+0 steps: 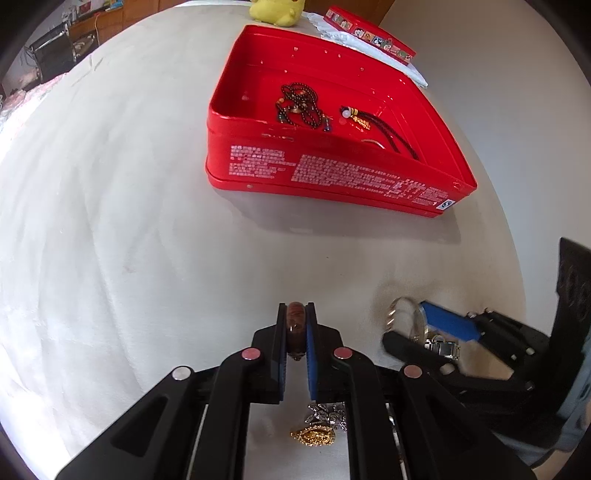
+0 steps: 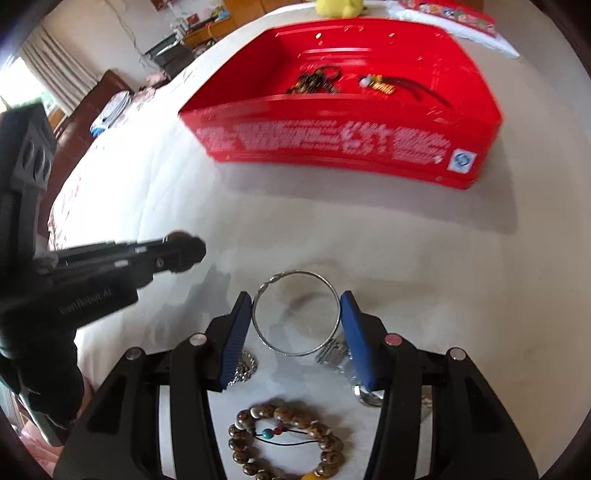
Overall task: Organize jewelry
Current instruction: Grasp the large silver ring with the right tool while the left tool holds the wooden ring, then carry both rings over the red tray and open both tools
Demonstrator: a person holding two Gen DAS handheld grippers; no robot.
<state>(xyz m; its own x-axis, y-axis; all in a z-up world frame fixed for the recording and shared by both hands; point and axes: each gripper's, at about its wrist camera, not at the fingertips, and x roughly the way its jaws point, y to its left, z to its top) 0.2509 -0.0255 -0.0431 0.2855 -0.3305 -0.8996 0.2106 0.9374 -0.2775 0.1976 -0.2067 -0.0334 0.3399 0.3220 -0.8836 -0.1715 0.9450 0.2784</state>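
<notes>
My left gripper (image 1: 296, 314) is shut on a brown wooden bangle (image 1: 295, 326), held above the white cloth. A gold pendant (image 1: 314, 435) and a silver chain (image 1: 327, 411) lie under it. My right gripper (image 2: 296, 312) has its blue pads on either side of a silver bangle (image 2: 295, 314), touching it; it also shows in the left wrist view (image 1: 400, 319). A brown bead bracelet (image 2: 286, 439) and a silver watch (image 2: 338, 356) lie below the right gripper. The red tin box (image 1: 332, 173) holds a dark bead necklace (image 1: 299, 105) and a braided cord (image 1: 380, 127).
The box lid (image 1: 369, 33) and a yellow plush toy (image 1: 277, 11) lie behind the box. White cloth (image 1: 110, 221) covers the table. Furniture and curtains (image 2: 55, 74) stand at far left in the right wrist view.
</notes>
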